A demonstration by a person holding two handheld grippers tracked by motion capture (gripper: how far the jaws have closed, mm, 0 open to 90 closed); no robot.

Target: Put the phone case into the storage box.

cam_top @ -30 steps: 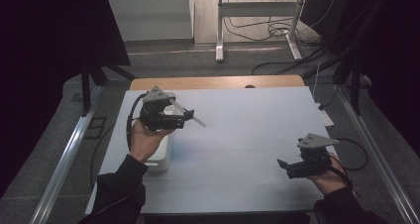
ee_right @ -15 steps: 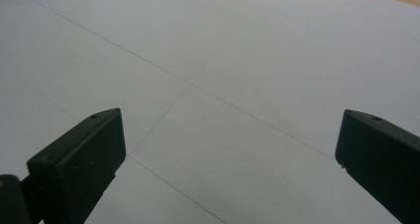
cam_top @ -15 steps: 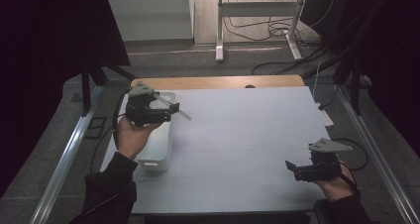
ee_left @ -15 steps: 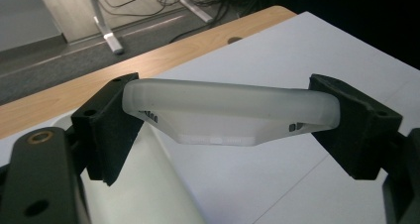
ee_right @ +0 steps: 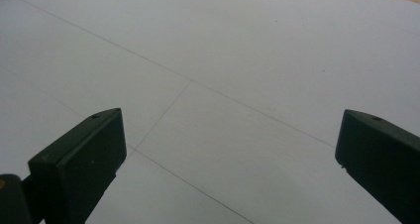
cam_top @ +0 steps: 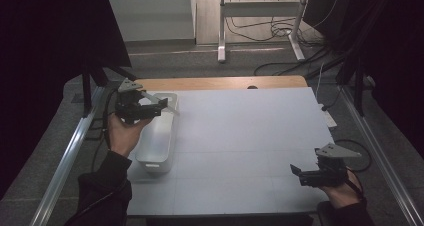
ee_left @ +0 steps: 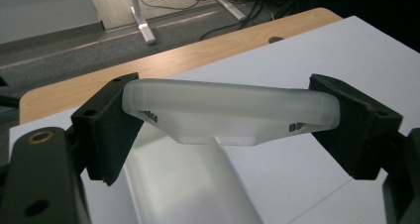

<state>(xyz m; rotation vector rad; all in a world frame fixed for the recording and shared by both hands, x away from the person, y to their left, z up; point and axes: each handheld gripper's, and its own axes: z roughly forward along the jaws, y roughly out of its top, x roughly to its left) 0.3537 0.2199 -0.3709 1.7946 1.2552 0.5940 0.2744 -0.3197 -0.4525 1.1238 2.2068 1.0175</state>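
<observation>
White sheeting covers our table (cam_top: 240,136), with a wooden edge at the far side and cables on the floor behind. At the far left, our left gripper (cam_top: 161,105) has its jaws closed on a translucent plastic lid (ee_left: 233,112), held across its width above the white container (cam_top: 156,141). We judge the lid is lifted but not yet placed anywhere; setting it down is what remains. Our right gripper (cam_top: 296,172) rests at the near right, jaws wide open and empty.

Translucent white lid (ee_left: 233,112), black tool (ee_left: 233,120)
</observation>
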